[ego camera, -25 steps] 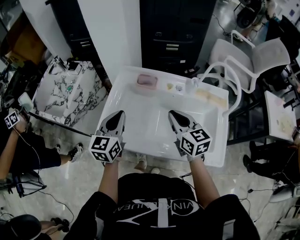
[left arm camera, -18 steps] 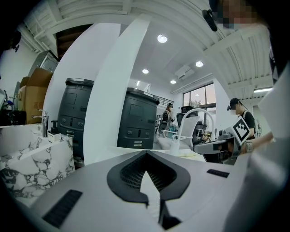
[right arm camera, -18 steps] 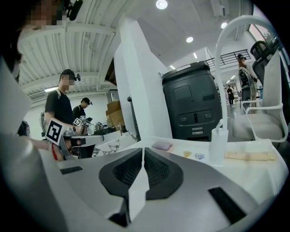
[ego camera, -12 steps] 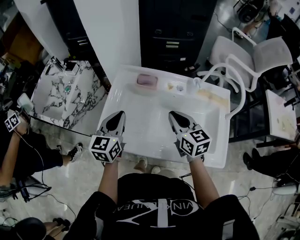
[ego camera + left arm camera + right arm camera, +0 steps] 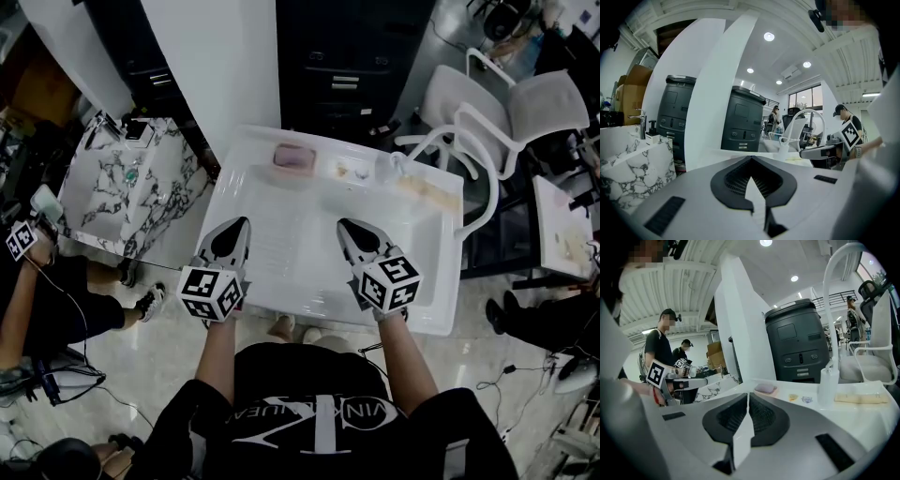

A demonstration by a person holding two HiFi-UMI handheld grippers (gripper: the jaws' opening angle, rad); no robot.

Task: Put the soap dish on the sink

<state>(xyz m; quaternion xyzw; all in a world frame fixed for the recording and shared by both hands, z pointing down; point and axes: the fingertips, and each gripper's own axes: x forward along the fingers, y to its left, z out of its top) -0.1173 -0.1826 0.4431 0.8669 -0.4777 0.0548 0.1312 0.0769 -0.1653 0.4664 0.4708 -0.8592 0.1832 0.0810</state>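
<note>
White rectangular ceramic sink (image 5: 300,234) fills frame centre. My left gripper (image 5: 240,225) and right gripper (image 5: 344,226) hang side by side over its basin, lower centre, both with jaws closed tight on nothing. Small pink oblong soap dish (image 5: 293,158) sits on the sink's back ledge, upper centre, well apart from both.

Wide bare sink basin (image 5: 309,246) open to pass through, back ledge (image 5: 255,148) taken up by soap dish (image 5: 293,157), two small items (image 5: 351,171), arched faucet (image 5: 826,319) at right, pale cloth (image 5: 427,190), white pillar (image 5: 216,66) behind
</note>
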